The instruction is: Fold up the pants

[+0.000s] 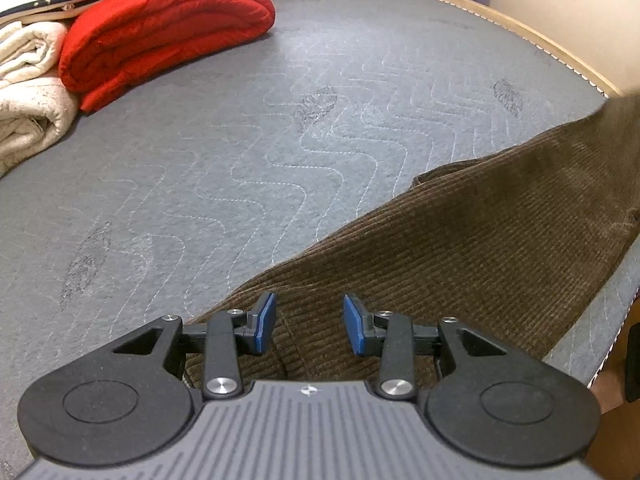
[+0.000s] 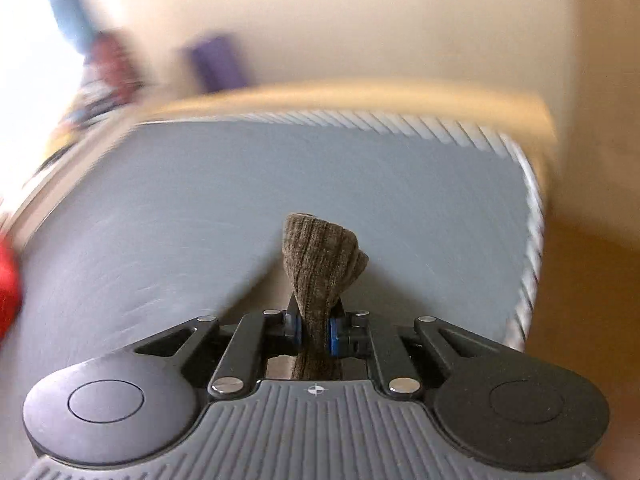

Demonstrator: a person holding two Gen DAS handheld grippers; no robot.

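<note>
Only the left wrist view shows the cream blankets [image 1: 28, 92] and red quilt [image 1: 160, 28], far beyond and left of the left gripper [image 1: 309, 323], whose fingers stand spread above the brown corduroy pants [image 1: 460, 240] lying on the grey mattress [image 1: 240, 140]. Only the blurred right wrist view shows the right gripper [image 2: 314, 330], fingers pinching a bunched fold of the pants [image 2: 318, 256].
</note>
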